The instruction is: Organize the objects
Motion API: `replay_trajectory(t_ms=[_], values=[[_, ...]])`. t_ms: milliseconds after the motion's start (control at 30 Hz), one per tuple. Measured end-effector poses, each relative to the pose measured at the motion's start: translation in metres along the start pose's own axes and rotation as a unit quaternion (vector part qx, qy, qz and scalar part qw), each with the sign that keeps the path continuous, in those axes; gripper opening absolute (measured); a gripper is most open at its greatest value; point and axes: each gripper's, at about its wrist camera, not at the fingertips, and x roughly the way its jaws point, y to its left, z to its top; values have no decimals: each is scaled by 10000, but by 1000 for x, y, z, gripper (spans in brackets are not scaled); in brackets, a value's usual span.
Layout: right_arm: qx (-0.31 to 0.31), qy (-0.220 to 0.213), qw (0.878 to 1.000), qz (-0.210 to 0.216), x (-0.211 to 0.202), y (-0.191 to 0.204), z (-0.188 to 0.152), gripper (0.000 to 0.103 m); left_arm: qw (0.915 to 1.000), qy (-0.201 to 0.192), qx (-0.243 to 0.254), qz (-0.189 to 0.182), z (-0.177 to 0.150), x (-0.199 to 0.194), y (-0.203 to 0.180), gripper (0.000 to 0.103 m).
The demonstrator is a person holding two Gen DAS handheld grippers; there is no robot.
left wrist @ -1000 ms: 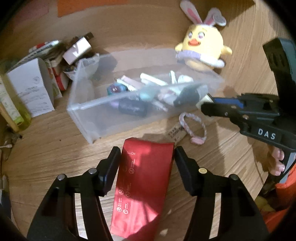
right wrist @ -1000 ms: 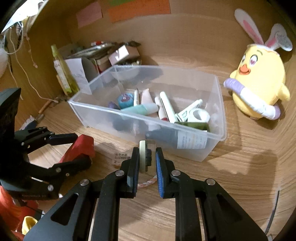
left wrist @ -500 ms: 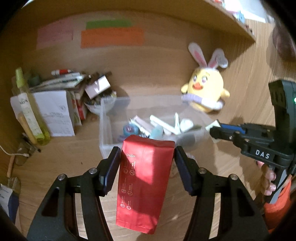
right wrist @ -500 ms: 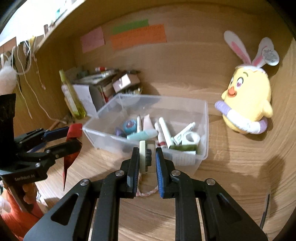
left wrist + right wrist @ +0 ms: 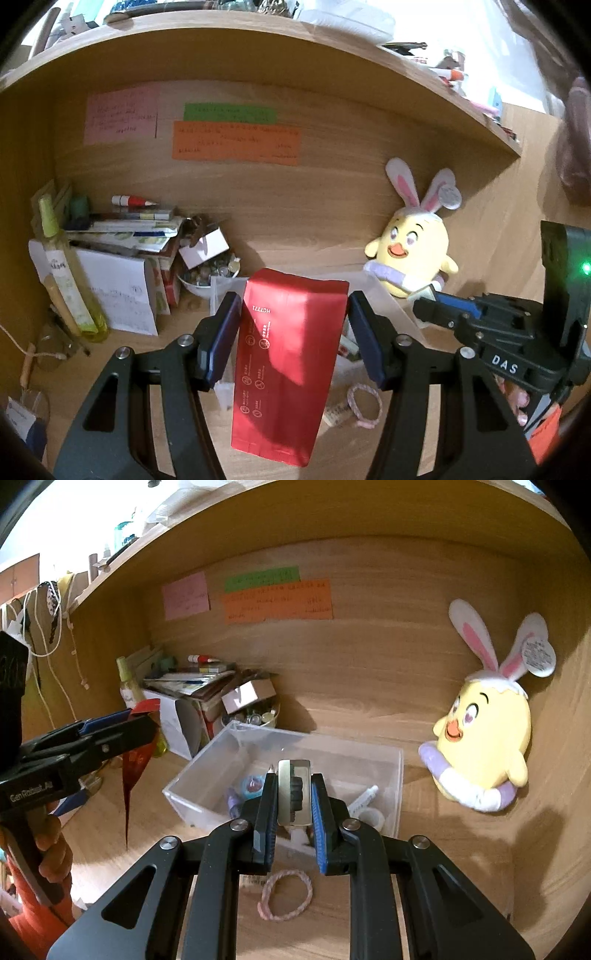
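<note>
Left gripper point(image 5: 293, 332) raised off desk, lower centre of frame, clamped on red pouch point(image 5: 286, 365) hanging upright. Right gripper point(image 5: 291, 805) lower centre, level, pinching small flat metal piece point(image 5: 291, 794) above clear bin point(image 5: 384, 755). Pink braided band point(image 5: 284, 895) on desk under fingers. Plush chick point(image 5: 484, 746) at right.

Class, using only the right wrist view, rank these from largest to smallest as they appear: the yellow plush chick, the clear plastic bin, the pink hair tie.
1. clear plastic bin
2. yellow plush chick, close behind the bin
3. pink hair tie, clearly smallest despite lying nearest the camera
</note>
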Motion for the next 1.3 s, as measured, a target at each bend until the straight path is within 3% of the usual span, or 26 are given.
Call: replay_trajectory(t_ms=[433, 833, 967, 1167, 1300], values=[[18, 377, 9992, -140, 52, -12, 16, 15, 9989, 335, -323, 110, 26, 58, 18, 59], [144, 1210, 9925, -65, 116, -26, -4, 15, 9927, 1204, 21, 37, 11, 132, 6, 60], [95, 1339, 9909, -35, 126, -25, -11, 15, 9881, 1533, -16, -157, 1, 149, 4, 60], [7, 1510, 9885, -38, 136, -22, -19, 15, 9849, 1711, -46, -260, -5, 152, 4, 61], [-46, 1552, 9878, -113, 138, -20, -21, 15, 9853, 1683, -108, -269, -4, 148, 8, 68]])
